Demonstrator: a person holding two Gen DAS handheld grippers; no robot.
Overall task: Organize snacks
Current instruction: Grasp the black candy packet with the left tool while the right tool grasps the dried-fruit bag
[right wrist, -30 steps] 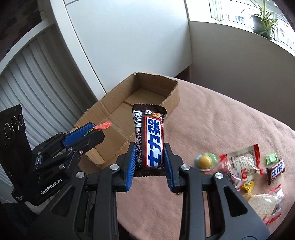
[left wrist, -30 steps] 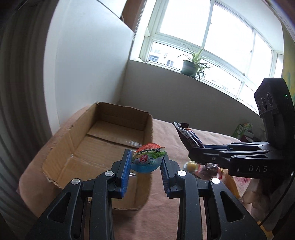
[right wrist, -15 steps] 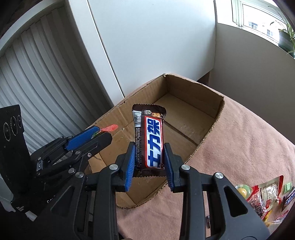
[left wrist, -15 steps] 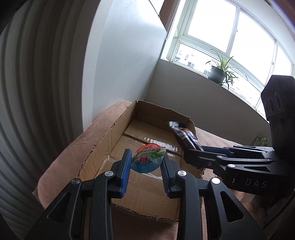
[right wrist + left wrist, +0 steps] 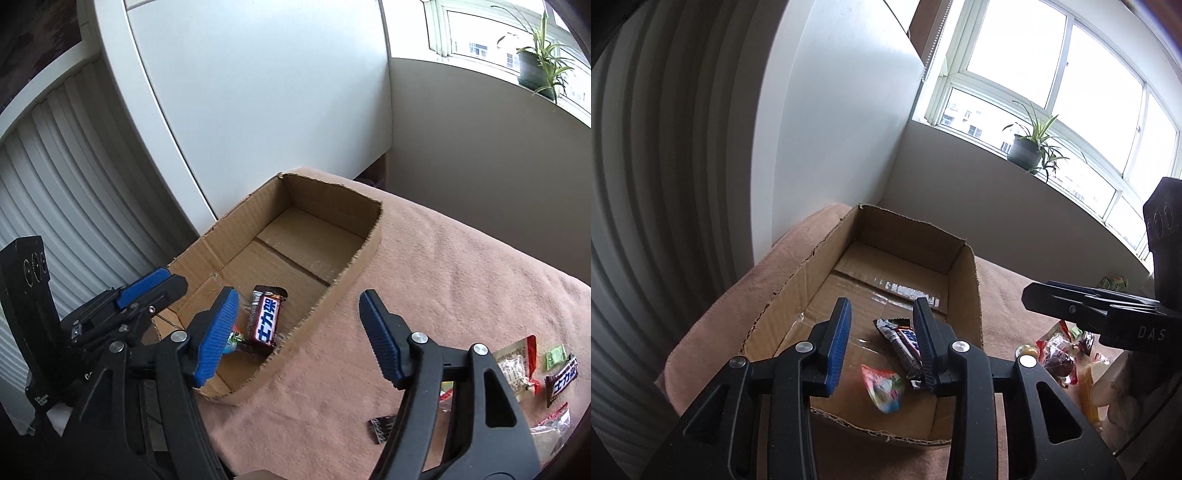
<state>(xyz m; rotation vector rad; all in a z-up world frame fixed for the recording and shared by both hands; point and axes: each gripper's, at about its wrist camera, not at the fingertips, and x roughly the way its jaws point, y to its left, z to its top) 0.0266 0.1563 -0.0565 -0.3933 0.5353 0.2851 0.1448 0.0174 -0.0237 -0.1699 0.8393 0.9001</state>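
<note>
Snacks partly sorted — bar (image 5: 266, 319) and jelly cup (image 5: 884, 387) lying in the box (image 5: 365, 242), at its near end, side by side. Left gripper (image 5: 882, 341) above the box and right gripper (image 5: 299, 332) over its near right wall, jaws of both spread apart, gripping nothing. Still to go, by the look of it — a scatter of packets (image 5: 517, 365) and a second bar (image 5: 561, 378) on the cloth (image 5: 461, 280) right of the box, well apart from it.
</note>
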